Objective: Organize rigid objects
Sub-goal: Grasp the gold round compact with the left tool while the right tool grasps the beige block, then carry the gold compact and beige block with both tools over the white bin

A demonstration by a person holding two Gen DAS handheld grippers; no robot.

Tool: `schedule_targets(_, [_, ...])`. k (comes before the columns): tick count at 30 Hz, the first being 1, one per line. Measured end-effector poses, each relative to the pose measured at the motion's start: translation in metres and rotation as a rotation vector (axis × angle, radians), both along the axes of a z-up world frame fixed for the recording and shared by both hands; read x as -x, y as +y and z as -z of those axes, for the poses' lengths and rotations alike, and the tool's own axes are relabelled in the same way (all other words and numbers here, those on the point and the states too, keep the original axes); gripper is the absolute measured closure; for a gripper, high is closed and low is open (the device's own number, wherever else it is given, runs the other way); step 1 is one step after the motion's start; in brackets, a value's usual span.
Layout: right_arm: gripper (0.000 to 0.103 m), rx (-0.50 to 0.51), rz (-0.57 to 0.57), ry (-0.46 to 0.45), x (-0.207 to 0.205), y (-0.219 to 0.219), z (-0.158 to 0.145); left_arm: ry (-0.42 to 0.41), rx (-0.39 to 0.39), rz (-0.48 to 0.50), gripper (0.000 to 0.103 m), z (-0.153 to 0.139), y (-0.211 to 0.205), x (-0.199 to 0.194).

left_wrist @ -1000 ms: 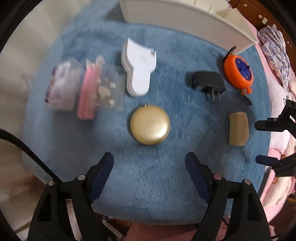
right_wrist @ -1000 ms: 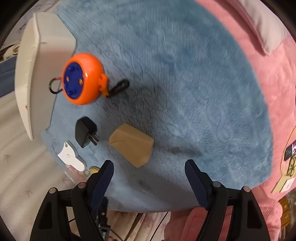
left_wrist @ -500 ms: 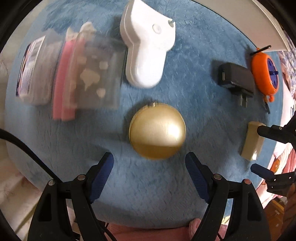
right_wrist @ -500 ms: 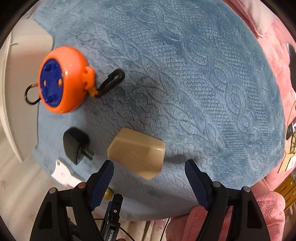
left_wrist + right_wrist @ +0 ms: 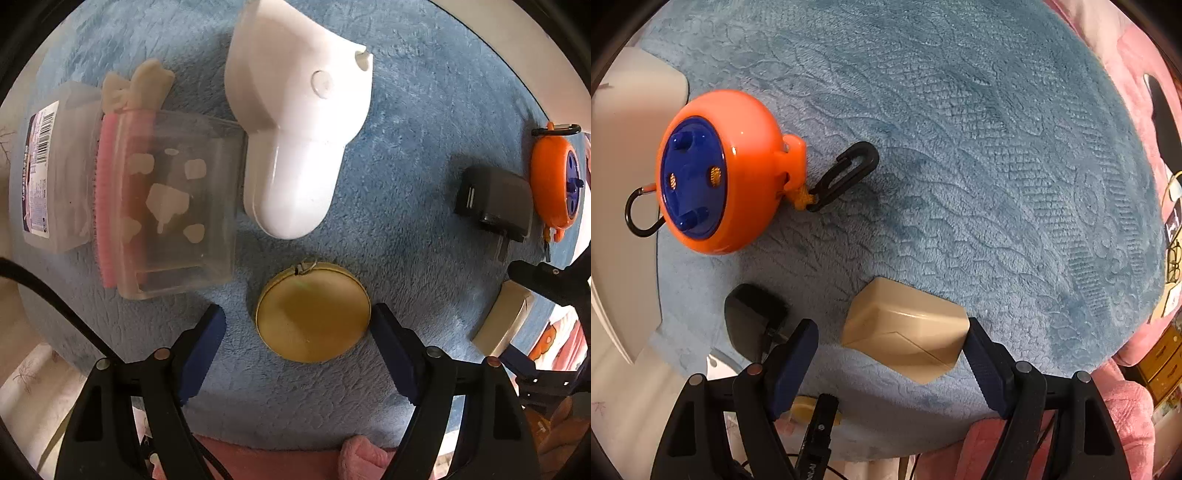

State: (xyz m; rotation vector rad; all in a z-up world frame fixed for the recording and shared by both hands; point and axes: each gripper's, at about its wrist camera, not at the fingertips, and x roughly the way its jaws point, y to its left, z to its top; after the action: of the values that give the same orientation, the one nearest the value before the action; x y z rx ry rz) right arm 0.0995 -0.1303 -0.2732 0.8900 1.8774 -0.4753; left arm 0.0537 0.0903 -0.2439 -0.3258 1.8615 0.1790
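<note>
A round gold tin (image 5: 313,311) lies on the blue fleece mat (image 5: 406,177). My left gripper (image 5: 295,325) is open, its jaws on either side of the tin, the right one at the tin's edge. A beige box (image 5: 905,328) lies on the same mat (image 5: 960,147). My right gripper (image 5: 892,339) is open around the box, the right jaw touching its end. The box also shows at the right of the left wrist view (image 5: 502,321), with the right gripper (image 5: 535,314) around it.
A white plastic device (image 5: 295,136), a clear box with a pink comb (image 5: 166,206) and a labelled packet (image 5: 51,177) lie beyond the tin. A black plug adapter (image 5: 495,203) and an orange reel (image 5: 716,173) with a black clip (image 5: 846,177) lie near a white tray (image 5: 620,184).
Both grippers have moved down and forward. The gold tin now sits between the left jaws and the beige box between the right jaws.
</note>
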Motion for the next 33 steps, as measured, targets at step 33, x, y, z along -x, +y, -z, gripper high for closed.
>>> schedule_targets(33, [0.04, -0.067, -0.098, -0.012, 0.088, -0.011, -0.006, 0.049, 0.035, -0.116, 0.044, -0.003, 0.055, 0.022])
